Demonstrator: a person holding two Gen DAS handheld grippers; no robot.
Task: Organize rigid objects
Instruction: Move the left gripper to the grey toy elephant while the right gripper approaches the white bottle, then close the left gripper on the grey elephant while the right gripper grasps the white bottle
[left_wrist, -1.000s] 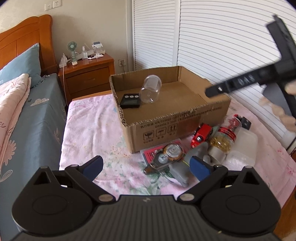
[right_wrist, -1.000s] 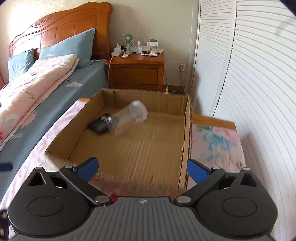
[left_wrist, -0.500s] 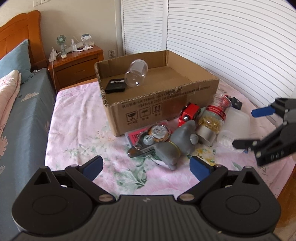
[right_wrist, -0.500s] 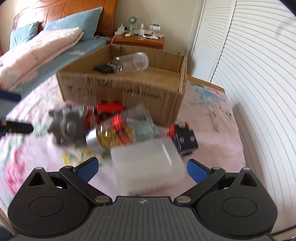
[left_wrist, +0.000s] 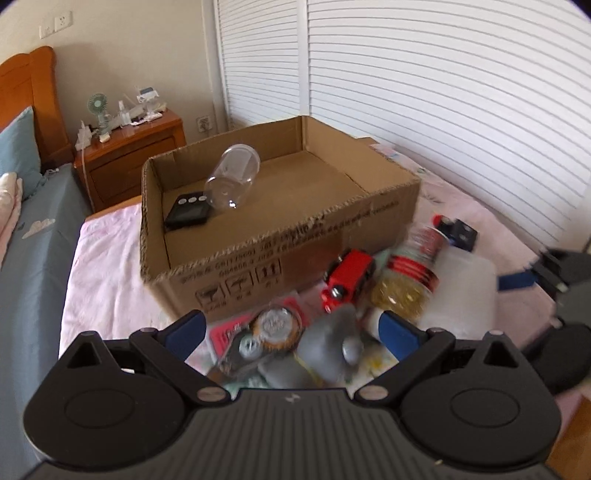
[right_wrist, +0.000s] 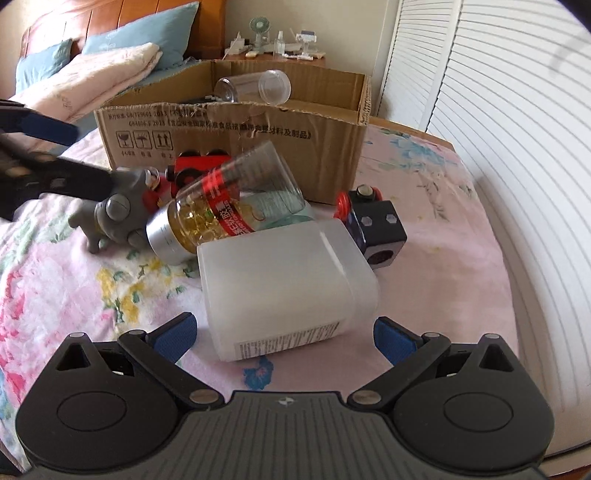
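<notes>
An open cardboard box (left_wrist: 280, 251) (right_wrist: 236, 144) on the floral cloth holds a clear jar (left_wrist: 232, 177) (right_wrist: 255, 86) and a black device (left_wrist: 186, 212). In front of it lie a red toy car (left_wrist: 349, 282), a capsule bottle (right_wrist: 225, 210) (left_wrist: 406, 288), a grey toy animal (right_wrist: 118, 214) (left_wrist: 332, 347), a frosted white container (right_wrist: 288, 280) (left_wrist: 458, 295), a black-and-red block (right_wrist: 373, 225) and a round tin (left_wrist: 273, 326). My left gripper (left_wrist: 291, 332) hangs open over the grey toy and tin. My right gripper (right_wrist: 282, 334) is open around the white container's near end.
The floral-covered table (right_wrist: 436, 258) ends at white louvered doors (left_wrist: 443, 92) on the right. A bed (left_wrist: 29, 236) with blue sheet and pillows lies left, and a wooden nightstand (left_wrist: 136, 147) with small items stands behind the box.
Both grippers moved forward and lower toward the pile of objects. The white container now sits between my right gripper's fingers; the grey toy and tin are closer under my left one.
</notes>
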